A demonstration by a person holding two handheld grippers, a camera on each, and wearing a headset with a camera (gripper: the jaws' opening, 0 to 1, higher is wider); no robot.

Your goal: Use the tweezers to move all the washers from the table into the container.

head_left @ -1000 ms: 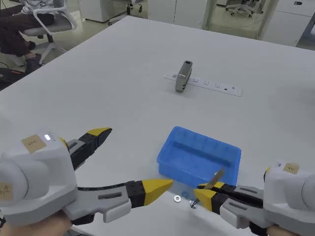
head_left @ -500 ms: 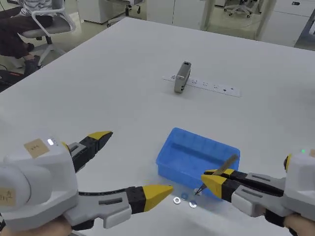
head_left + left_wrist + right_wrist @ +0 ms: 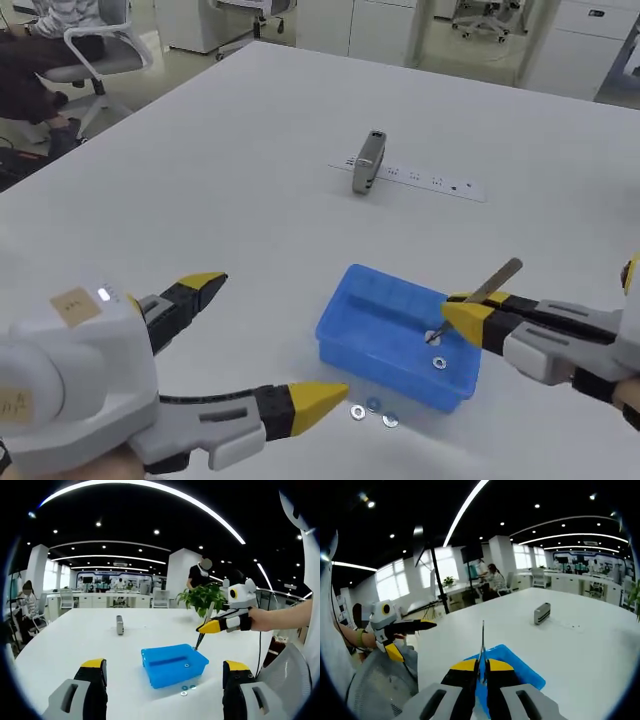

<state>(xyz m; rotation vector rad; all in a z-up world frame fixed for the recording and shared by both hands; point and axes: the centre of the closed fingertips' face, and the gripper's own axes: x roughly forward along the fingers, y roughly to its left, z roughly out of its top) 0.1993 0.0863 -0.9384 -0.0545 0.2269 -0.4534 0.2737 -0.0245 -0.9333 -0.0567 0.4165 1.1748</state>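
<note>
Left tongs point(image 3: 262, 340) at the desk's point(image 3: 250, 200) 8 o'clock, jaws spread wide, holding nothing. Three washers point(image 3: 373, 411) lie on the desk at 6 o'clock of the blue container point(image 3: 385, 368), just beside its wall. A lone washer point(image 3: 439, 362) sits inside, toward the 4 o'clock corner. Right tongs point(image 3: 465, 315) come in from 3 o'clock, pressed together on the tweezers point(image 3: 497, 275), tip down over the container's interior. Can't tell if the tip carries anything.
</note>
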